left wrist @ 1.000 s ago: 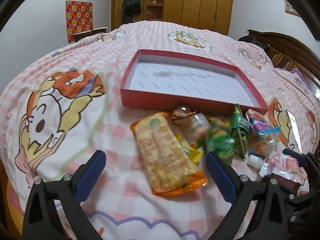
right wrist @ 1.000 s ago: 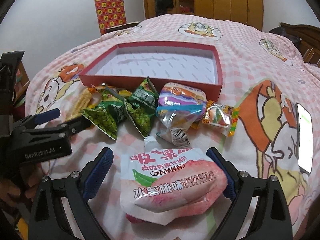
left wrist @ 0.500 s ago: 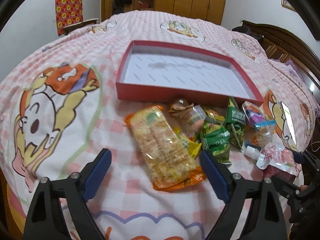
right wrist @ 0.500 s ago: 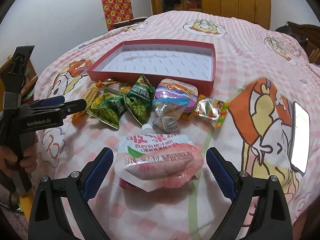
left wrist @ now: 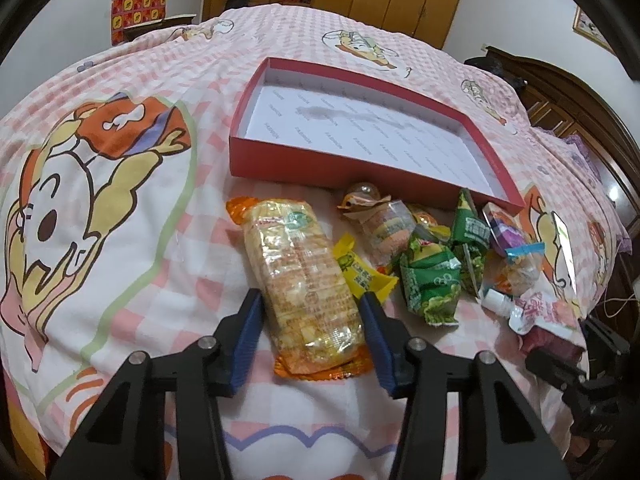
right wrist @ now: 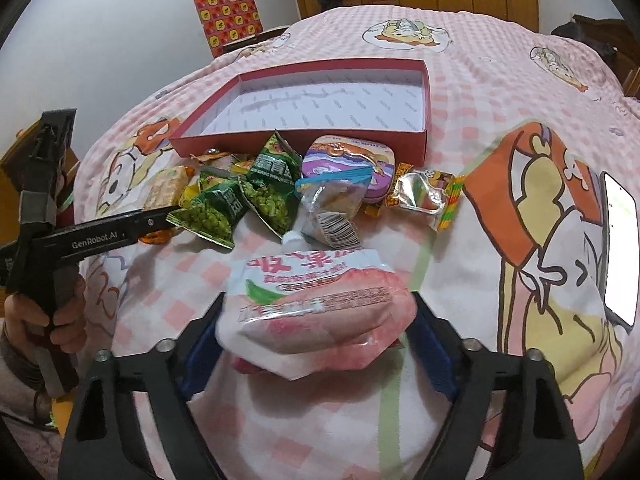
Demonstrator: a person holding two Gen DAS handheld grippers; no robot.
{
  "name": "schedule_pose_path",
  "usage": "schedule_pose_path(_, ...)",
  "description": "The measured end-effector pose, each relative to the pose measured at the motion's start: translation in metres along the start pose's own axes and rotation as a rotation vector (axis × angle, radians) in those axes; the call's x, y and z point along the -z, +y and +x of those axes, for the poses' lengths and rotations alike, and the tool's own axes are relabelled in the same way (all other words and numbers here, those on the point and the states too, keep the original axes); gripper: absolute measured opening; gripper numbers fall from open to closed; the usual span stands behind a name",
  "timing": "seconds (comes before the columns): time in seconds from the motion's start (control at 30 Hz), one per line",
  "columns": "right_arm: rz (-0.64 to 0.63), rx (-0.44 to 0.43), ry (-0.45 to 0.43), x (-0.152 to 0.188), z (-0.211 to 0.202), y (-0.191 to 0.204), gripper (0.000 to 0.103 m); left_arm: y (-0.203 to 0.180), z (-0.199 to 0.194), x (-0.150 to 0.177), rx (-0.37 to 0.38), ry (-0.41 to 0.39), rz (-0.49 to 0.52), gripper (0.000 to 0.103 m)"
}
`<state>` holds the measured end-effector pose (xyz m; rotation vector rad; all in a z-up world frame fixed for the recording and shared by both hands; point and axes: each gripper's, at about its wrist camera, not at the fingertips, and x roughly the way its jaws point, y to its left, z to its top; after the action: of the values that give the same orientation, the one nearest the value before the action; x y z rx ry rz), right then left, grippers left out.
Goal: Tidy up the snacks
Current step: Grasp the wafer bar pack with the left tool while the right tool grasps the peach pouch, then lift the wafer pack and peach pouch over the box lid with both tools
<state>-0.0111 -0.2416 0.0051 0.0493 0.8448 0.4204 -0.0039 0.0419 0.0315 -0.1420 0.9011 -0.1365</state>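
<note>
Red box (left wrist: 362,160) sits empty near the bed's middle, snacks heaped against its near wall. Left gripper (left wrist: 310,316) brackets the cracker pack (left wrist: 300,276), pads (left wrist: 249,336) touching its sides; right gripper (right wrist: 316,344) clamps the peach pouch (right wrist: 316,312). Step: grasping. Next, probably: lift both into the box.

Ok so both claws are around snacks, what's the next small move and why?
Probably lift both and carry them to the red box. The left claw pinches the cracker pack, the right claw squeezes the peach pouch, and the box holds nothing.
</note>
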Motion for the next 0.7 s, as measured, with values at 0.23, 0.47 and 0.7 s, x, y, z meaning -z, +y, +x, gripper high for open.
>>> schedule_pose_path(0.23, -0.028, 0.001, -0.029, -0.004, -0.011, 0.008, 0.075, -0.001, -0.016, 0.003, 0.008, -0.024, 0.036, 0.046)
schedule_pose_path(0.47, -0.056, 0.006, -0.059, -0.008, -0.023, 0.017, 0.073, 0.000, -0.033, -0.003, 0.016, -0.064, 0.032, 0.046)
schedule_pose_path(0.7, -0.070, -0.003, -0.092, -0.012, -0.038, 0.021, 0.072, -0.002, -0.048, -0.011, 0.019, -0.100, 0.045, 0.046)
